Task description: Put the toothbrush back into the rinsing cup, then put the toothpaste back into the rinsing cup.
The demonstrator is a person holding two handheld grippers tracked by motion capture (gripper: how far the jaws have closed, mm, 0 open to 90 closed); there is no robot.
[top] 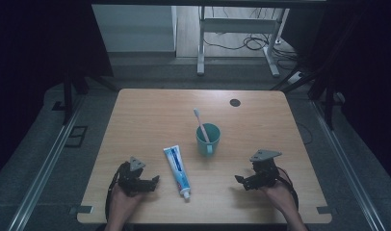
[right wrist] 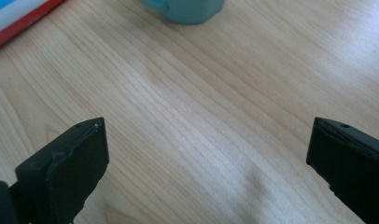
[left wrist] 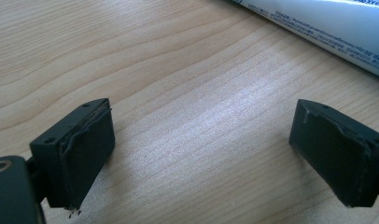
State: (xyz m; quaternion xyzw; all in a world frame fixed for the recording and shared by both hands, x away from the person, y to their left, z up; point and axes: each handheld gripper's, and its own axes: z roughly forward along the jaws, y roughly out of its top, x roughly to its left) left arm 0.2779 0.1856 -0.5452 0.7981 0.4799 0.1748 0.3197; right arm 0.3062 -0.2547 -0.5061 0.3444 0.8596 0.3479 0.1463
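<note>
A teal cup (top: 208,139) stands mid-table with a pink-handled toothbrush (top: 200,121) leaning in it. Left of the cup lies a white and blue toothpaste tube (top: 177,171), cap toward the front edge. My left gripper (top: 152,183) rests low at the front left, open, its jaws pointing at the tube. In the left gripper view the left gripper (left wrist: 201,116) has bare wood between its jaws, with the tube (left wrist: 337,32) just beyond. My right gripper (top: 241,183) sits front right, open and empty. Past the right gripper (right wrist: 208,128) are the cup's base (right wrist: 185,9) and the tube's end (right wrist: 15,16).
The wooden table (top: 261,120) has a black round grommet (top: 235,102) near its far edge. Behind it stands a white desk frame (top: 201,48) with cables on the floor. Metal rails (top: 44,168) run along both sides of the table.
</note>
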